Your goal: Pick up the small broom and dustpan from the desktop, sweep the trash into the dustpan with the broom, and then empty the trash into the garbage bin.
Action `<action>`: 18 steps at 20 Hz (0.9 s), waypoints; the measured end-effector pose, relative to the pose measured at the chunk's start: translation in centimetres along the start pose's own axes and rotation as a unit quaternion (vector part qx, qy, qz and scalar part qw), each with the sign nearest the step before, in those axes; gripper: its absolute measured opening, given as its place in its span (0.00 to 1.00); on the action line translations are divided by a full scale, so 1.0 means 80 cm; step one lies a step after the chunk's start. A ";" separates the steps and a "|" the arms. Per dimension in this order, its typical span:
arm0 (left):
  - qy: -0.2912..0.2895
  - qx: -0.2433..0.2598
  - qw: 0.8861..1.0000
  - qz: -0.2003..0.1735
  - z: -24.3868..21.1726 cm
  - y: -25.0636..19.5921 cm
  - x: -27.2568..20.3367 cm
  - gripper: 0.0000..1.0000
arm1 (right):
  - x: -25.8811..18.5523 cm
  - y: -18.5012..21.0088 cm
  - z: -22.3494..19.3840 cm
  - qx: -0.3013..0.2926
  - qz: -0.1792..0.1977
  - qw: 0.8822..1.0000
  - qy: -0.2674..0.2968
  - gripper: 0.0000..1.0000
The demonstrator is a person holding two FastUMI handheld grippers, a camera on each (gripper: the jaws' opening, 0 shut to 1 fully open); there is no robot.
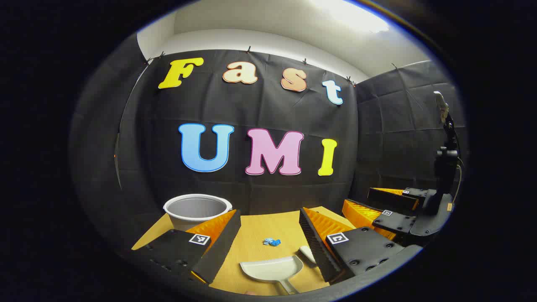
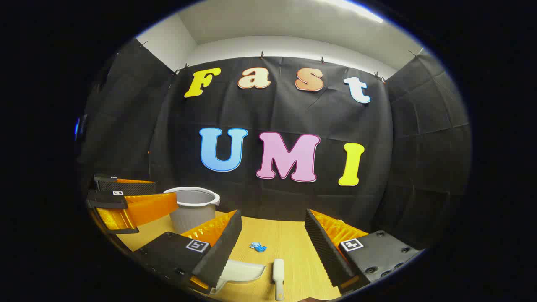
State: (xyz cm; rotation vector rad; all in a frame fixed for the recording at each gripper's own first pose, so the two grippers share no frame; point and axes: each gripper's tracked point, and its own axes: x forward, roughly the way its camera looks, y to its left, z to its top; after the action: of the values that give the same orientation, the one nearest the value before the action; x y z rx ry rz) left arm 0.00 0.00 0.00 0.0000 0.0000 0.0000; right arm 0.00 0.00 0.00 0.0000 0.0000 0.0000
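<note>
left tool (image 1: 268,235) wide open, empty | right tool (image 2: 272,237) wide open, empty | dustpan (image 1: 275,268) untouched

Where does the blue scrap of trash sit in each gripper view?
Left gripper view: the blue trash lies on the desktop, low centre, beyond the dustpan.
Right gripper view: the blue trash lies low centre, beyond the dustpan and small broom.
Shared landmark: the garbage bin, back left.

In the left gripper view, the broom (image 1: 307,253) is mostly hidden behind the right finger at lower right, and the dustpan (image 1: 275,269) handle runs off the bottom edge.
</note>
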 end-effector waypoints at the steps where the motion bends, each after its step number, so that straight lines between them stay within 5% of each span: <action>1: 0.000 0.001 1.000 0.000 0.000 0.002 0.000 0.83 | 0.001 0.001 -0.001 0.000 0.001 1.000 0.001 0.97; 18: 0.009 -0.005 1.000 -0.012 -0.010 0.000 0.014 0.83 | 0.009 -0.001 -0.015 0.018 -0.004 1.000 0.023 0.97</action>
State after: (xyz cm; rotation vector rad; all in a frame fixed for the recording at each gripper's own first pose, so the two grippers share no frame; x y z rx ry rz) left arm 1.14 0.02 -0.78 -0.0099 0.0172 -0.0246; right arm 0.76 -0.10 -1.16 0.0358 0.0461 -0.0084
